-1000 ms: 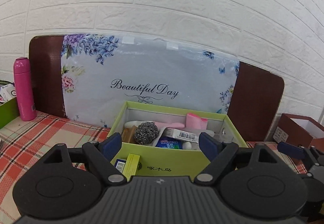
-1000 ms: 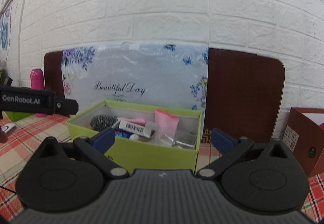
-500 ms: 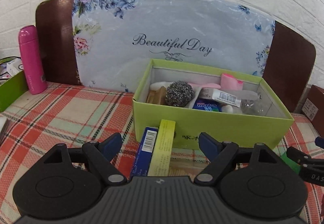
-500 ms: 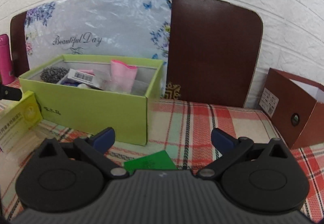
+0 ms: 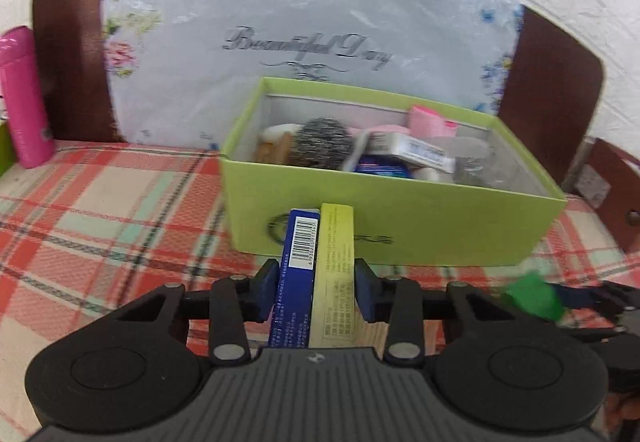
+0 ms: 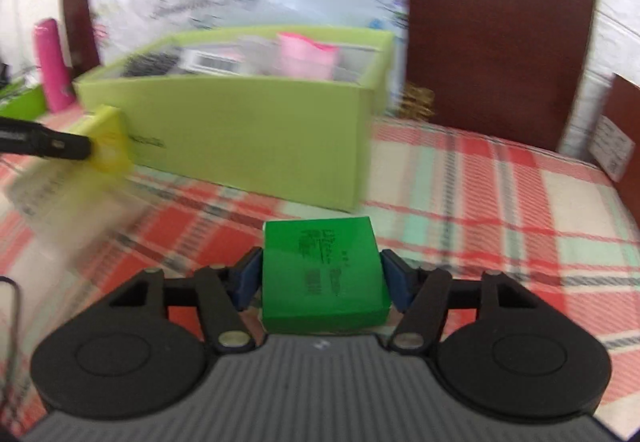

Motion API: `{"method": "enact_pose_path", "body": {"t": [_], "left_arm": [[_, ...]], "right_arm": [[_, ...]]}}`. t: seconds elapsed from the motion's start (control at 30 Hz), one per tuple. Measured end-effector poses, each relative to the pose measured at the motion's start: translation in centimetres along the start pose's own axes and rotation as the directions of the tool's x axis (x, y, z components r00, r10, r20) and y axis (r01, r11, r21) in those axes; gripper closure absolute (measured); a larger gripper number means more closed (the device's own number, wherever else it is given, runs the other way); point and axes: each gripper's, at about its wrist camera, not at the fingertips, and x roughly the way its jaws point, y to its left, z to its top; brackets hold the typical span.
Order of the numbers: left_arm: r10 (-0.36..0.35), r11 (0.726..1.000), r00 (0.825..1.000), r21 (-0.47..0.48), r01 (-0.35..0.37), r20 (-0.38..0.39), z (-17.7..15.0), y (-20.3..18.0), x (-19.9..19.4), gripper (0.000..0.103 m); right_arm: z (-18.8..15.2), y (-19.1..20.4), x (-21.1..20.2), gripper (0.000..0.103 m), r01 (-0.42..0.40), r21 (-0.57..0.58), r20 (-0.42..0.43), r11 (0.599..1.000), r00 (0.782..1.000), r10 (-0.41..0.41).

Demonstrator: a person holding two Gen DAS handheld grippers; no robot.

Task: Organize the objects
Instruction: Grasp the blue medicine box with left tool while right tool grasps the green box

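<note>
A blue box (image 5: 295, 274) and a yellow box (image 5: 335, 274) are clamped side by side by the left gripper (image 5: 316, 296), just before the lime-green bin (image 5: 400, 226). A green box (image 6: 322, 274), apparently a carton, is gripped by the right gripper (image 6: 322, 284) above the plaid tablecloth (image 6: 500, 210).

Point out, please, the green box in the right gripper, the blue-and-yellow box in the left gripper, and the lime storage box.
green box (image 6: 322, 266): right wrist view, top face.
blue-and-yellow box (image 5: 316, 274): left wrist view, seam between blue and yellow sides.
lime storage box (image 5: 440, 222): left wrist view, front wall.
</note>
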Motion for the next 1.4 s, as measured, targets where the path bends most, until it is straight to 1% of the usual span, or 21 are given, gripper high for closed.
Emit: {"method": "enact_pose_path", "body": {"t": [0.03,0.07,0.17,0.27,0.33,0.4,0.5,0.57,0.67,0.73,0.8,0.83,0.9,0.97,1.1,1.17,1.27,1.3,1.4], "left_arm": [[-0.039,0.999,0.999,0.005,0.039,-0.006,-0.1,-0.3,0.0,0.063],[-0.072,0.997,0.997,0.013,0.072,-0.015,-0.2,-0.8,0.1,0.060],[-0.037,0.997,0.999,0.072,0.038,-0.015,-0.5,-2.3,0.5,0.058],[-0.041,0.998,0.999,0.048,0.042,-0.013,-0.5,-2.0,0.5,0.057],[-0.027,0.999,1.000,0.026,0.027,-0.007,-0.4,-1.6,0.4,0.058],[-0.018,1.000,1.000,0.007,0.017,0.019,-0.2,-1.3,-0.2,0.060],[-0.040,0.999,0.998,0.015,0.039,0.051,0.2,-1.3,-1.4,0.061],[-0.055,0.998,0.997,0.028,0.053,0.055,0.2,-1.6,-1.8,0.062],[-0.097,0.994,0.995,0.063,0.095,0.035,0.0,-2.4,-1.6,0.062],[-0.094,0.991,0.996,0.092,0.093,0.009,-0.4,-2.9,-0.9,0.062],[-0.073,0.992,0.997,0.104,0.071,0.023,-0.5,-3.1,-0.8,0.062],[-0.075,0.992,0.997,0.102,0.073,0.024,-0.5,-3.0,-0.8,0.062],[-0.109,0.991,0.994,0.084,0.107,0.017,-0.5,-2.8,-0.9,0.062],[-0.149,0.985,0.989,0.089,0.148,0.007,-0.5,-3.1,-1.1,0.064],[-0.172,0.980,0.984,0.099,0.175,-0.042,-1.0,-4.1,-0.2,0.065],[-0.167,0.978,0.985,0.116,0.172,-0.046,-1.1,-4.5,0.0,0.065],[-0.129,0.986,0.989,0.097,0.135,-0.072,-1.3,-4.0,1.2,0.065],[-0.119,0.988,0.990,0.094,0.125,-0.070,-1.4,-3.8,1.5,0.066],[-0.119,0.989,0.991,0.080,0.124,-0.063,-1.3,-3.6,1.4,0.065]], "right_arm": [[0.1,0.7,0.0,0.041,-0.035,-0.007,0.004,0.999,0.999,0.035],[0.3,1.4,0.1,0.041,-0.059,-0.017,0.007,0.998,0.998,0.059],[0.3,2.5,0.4,0.038,-0.031,-0.058,0.014,0.998,0.999,0.032],[0.6,1.5,-0.3,0.033,-0.018,-0.006,0.033,1.000,0.999,0.018],[0.8,0.8,-0.8,0.026,-0.008,0.002,0.043,1.000,0.999,0.008],[1.0,0.5,-0.9,0.026,0.013,0.000,0.043,1.000,0.999,-0.013],[0.9,0.1,-0.9,0.026,0.013,0.003,0.038,1.000,0.999,-0.013],[0.9,0.2,-1.1,0.028,0.013,-0.002,0.042,1.000,0.999,-0.013],[0.9,0.3,-1.2,0.028,0.008,-0.010,0.043,1.000,0.999,-0.008],[0.9,0.4,-1.2,0.028,0.010,-0.012,0.041,1.000,0.999,-0.009],[0.9,0.4,-1.2,0.028,0.009,-0.011,0.042,1.000,0.999,-0.008],[0.9,0.4,-1.1,0.028,0.010,-0.009,0.042,1.000,0.999,-0.009],[0.9,0.4,-1.0,0.029,0.009,-0.008,0.037,1.000,0.999,-0.008],[0.9,0.4,-1.0,0.030,0.006,-0.009,0.036,1.000,0.999,-0.006],[0.8,0.4,-1.1,0.031,0.012,-0.013,0.037,1.000,0.999,-0.011],[0.8,0.4,-1.1,0.031,0.013,-0.009,0.037,1.000,0.999,-0.013],[0.8,0.4,-1.0,0.031,0.007,-0.010,0.035,1.000,0.999,-0.007],[0.8,0.3,-0.9,0.031,0.005,-0.008,0.036,1.000,0.999,-0.005],[0.7,0.0,-0.9,0.031,-0.005,0.007,0.033,1.000,0.999,0.005]]}}
